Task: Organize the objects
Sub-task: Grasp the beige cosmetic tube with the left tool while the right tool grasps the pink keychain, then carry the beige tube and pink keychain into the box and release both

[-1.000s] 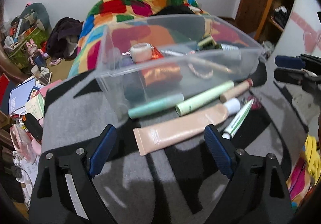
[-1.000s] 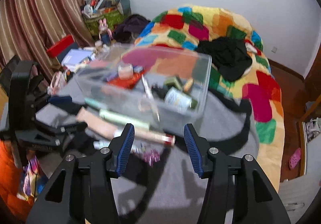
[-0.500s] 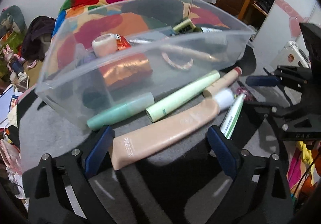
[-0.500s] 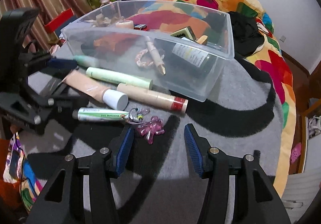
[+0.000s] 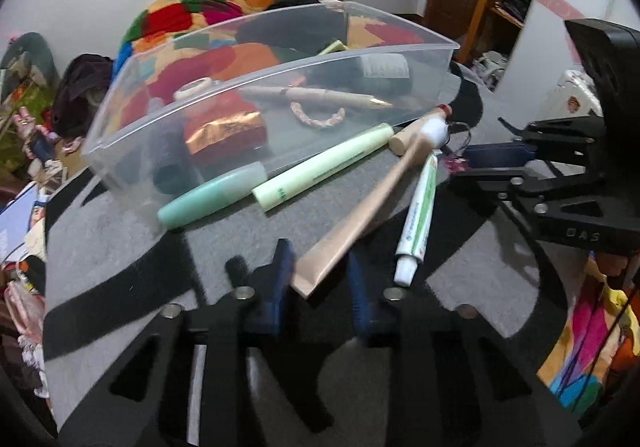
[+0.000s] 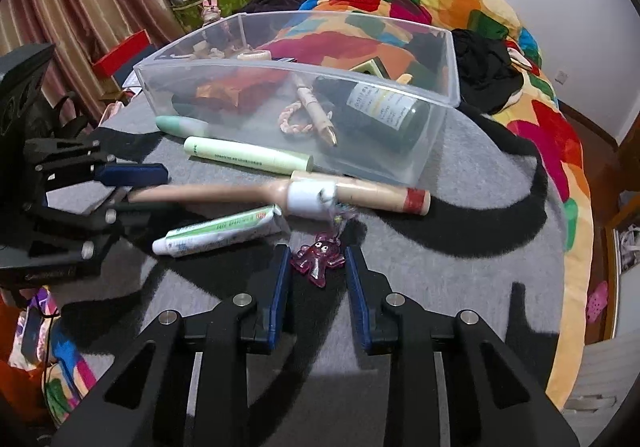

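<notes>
Clear plastic bin (image 6: pixel 400 151) on the grey tabletop (image 6: pixel 460 255) holds a dark bottle (image 6: pixel 384 107), pen (image 6: pixel 316 115), braided ring (image 6: pixel 296 123), orange foil pack (image 5: pixel 224 131). Left hand-held gripper (image 5: pixel 320 279) pinches the beige tube (image 5: pixel 360 207) (crimped end, cap near bin). Right hand-held gripper (image 6: pixel 316 283), jaws narrow, straddles the pink charm (image 6: pixel 318 259).

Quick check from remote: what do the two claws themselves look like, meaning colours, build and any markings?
Both look alike. The left claw and right claw are matte black frames with triangular cut-outs and round silver fasteners. Each finger carries a dark blue pad. Seen from the left wrist view, the right claw's body shows embossed letters, roughly "DAS". No cables or sleeves visible.
</notes>
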`<state>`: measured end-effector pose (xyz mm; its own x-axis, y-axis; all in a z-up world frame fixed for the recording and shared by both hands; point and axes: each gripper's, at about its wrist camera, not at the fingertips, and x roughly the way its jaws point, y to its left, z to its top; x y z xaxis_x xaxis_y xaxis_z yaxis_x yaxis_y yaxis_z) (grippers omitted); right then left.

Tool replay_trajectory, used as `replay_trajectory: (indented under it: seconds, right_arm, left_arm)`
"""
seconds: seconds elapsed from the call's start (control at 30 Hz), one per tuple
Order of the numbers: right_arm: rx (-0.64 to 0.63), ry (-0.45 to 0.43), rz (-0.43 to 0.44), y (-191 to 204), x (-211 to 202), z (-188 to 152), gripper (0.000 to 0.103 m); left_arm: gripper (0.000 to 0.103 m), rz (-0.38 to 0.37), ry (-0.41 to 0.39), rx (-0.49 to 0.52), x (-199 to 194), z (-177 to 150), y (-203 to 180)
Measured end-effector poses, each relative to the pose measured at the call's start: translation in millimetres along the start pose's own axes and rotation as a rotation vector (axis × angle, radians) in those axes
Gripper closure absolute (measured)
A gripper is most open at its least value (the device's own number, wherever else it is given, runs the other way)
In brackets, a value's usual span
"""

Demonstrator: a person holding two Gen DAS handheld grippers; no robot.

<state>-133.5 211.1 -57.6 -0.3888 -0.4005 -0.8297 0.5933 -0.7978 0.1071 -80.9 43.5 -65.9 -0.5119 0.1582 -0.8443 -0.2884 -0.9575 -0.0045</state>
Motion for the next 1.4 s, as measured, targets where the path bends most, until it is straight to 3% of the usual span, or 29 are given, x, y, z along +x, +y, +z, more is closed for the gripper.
replay_trajectory:
  seconds: [0.07,0.33,0.5,0.6,0.77,0.87,1.0,1.13,1.27,1.4]
  right_arm:
    - [0.01,-0.003,0.006,-0.2,-3.4,-4.8,0.078]
    - [0.057,-0.003,0.026,-6.7,-18.4,-22.4,0.078]
    - [0.102,-0.012,0.028,-15.0,-26.0,-28.3,0.078]
    - [0.124,-0.021,0.03,-19.7,-29.8,-28.8,0.078]
    - [0.146,-0.051,0.039,-23.5,-39.3,-23.6,0.078]
    - [0.149,-0.077,0.037,-23.0,-46.2,-18.6,0.078]
    - [0.168,-0.108,0.046,-26.2,-53.9,-11.2,0.078]
    - [0.181,-0.151,0.058,-27.7,-64.8,-1.8,0.078]
    - [0.186,-0.193,0.067,-27.4,-74.9,7.7,0.078]
    - [0.188,-0.23,0.079,-24.9,-83.4,17.0,0.078]
  left_arm:
    - [0.086,0.018,-0.014,-0.013,-0.3,-2.5,3.3]
    - [0.093,0.001,-0.006,-0.103,-33.0,-38.4,26.4]
    - [0.093,0.002,0.026,-0.101,-49.8,-58.8,27.6]
    - [0.092,0.023,0.002,-0.081,-61.6,-54.1,24.6]
    - [0.057,-0.001,-0.062,-0.068,-66.6,-23.9,22.1]
    - [0.054,-0.012,-0.061,-0.036,-53.0,-4.2,16.1]
    - [0.055,-0.034,0.009,-0.042,-16.3,18.1,18.2]
    - [0.073,-0.075,0.065,-0.077,8.8,25.9,23.9]
    - [0.093,-0.095,0.056,-0.094,12.6,21.0,24.9]
    - [0.095,-0.09,0.017,-0.111,0.6,12.0,24.8]
